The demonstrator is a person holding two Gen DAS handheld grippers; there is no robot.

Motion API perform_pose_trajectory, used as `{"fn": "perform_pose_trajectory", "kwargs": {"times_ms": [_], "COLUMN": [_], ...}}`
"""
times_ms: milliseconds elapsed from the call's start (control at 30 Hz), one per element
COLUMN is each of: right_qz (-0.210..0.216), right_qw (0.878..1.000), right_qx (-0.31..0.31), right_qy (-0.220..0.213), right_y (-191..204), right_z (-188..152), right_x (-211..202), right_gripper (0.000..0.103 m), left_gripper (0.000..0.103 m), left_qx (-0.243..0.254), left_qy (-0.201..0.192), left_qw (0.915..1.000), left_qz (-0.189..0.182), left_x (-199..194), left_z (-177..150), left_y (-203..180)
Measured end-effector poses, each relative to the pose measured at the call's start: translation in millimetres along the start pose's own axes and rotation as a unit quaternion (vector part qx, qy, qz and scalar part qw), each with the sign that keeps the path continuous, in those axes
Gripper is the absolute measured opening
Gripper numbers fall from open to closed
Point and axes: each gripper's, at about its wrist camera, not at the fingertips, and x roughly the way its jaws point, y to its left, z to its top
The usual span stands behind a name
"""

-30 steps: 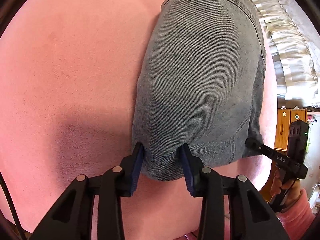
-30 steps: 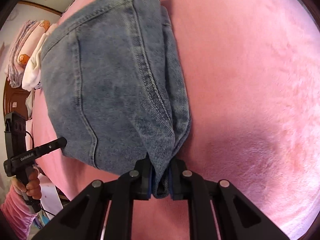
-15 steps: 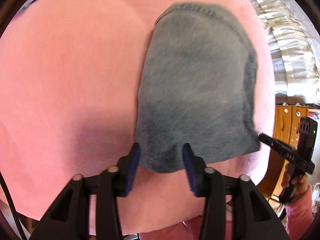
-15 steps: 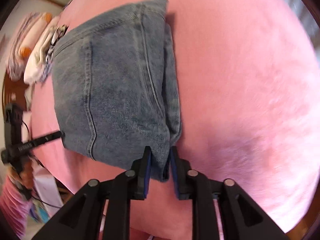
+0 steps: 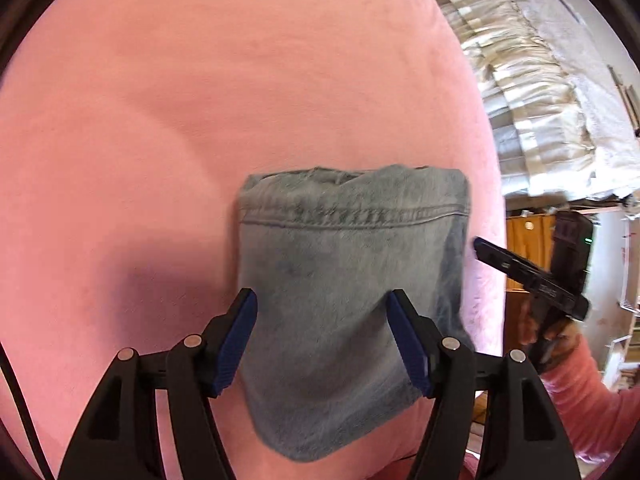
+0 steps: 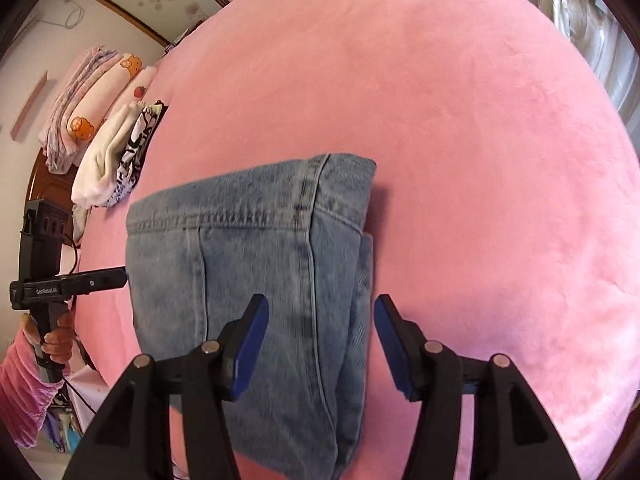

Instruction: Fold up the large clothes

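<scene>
Since a sec ago I've folded the jeans (image 5: 344,280) over and let go: both tools were pinching the near edge, now both stand wide open w/ nothing held. Left tool (image 5: 322,340) and right tool (image 6: 318,346) hover above the near half of the bundle, pads either side, not gripping.

Jeans sit folded on the pink bed (image 6: 460,128), near its front edge, stitched hem on top facing away from me.

Risk, imo: the near end looks to hang past the bed edge, so the stiff denim could spring open or slide off. The right-side layers aren't flush either, a lower ply peeks out, so the stack may shift if a pad drags across it.

Long axis runs roughly near-to-far, hem end pointing away.
</scene>
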Motion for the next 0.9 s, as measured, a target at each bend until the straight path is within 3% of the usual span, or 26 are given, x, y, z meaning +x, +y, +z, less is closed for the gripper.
{"fn": "perform_pose_trajectory", "kwargs": {"times_ms": [67,300,400,533,667,800,900], "right_qz": [0.012,0.013,0.011,0.021,0.009,0.001,-0.002], "right_qw": [1.000,0.999,0.999,0.999,1.000,1.000,1.000], "right_qx": [0.009,0.011,0.005,0.008,0.001,0.007,0.010], "right_qy": [-0.005,-0.028,-0.030,-0.030,-0.027,-0.021,-0.016], "right_y": [-4.4,-12.3,-11.8,-16.0,-13.5,-13.9,-16.6], "right_z": [5.5,19.4,22.5,26.0,28.5,29.8,30.2], "right_x": [13.4,35.4,39.8,42.9,46.2,49.4,53.9], "right_gripper": [0.055,0.055,0.055,0.049,0.040,0.033,0.031], "left_gripper": [0.074,0.080,0.080,0.079,0.079,0.080,0.081], "left_qx": [-0.002,-0.039,-0.047,-0.045,-0.111,-0.087,-0.092], "left_qy": [-0.001,-0.011,-0.023,-0.037,-0.020,-0.026,-0.025], "left_qw": [0.9999,0.9982,0.9982,0.9980,0.9936,0.9953,0.9948], "left_qz": [-0.011,-0.044,-0.028,0.026,0.002,0.034,0.036], "left_x": [7.0,22.0,27.1,34.5,48.8,52.5,59.5], "left_z": [6.8,25.0,29.3,32.8,34.7,31.8,33.8], "left_y": [2.7,31.2,34.1,30.8,53.4,47.1,50.9]}}
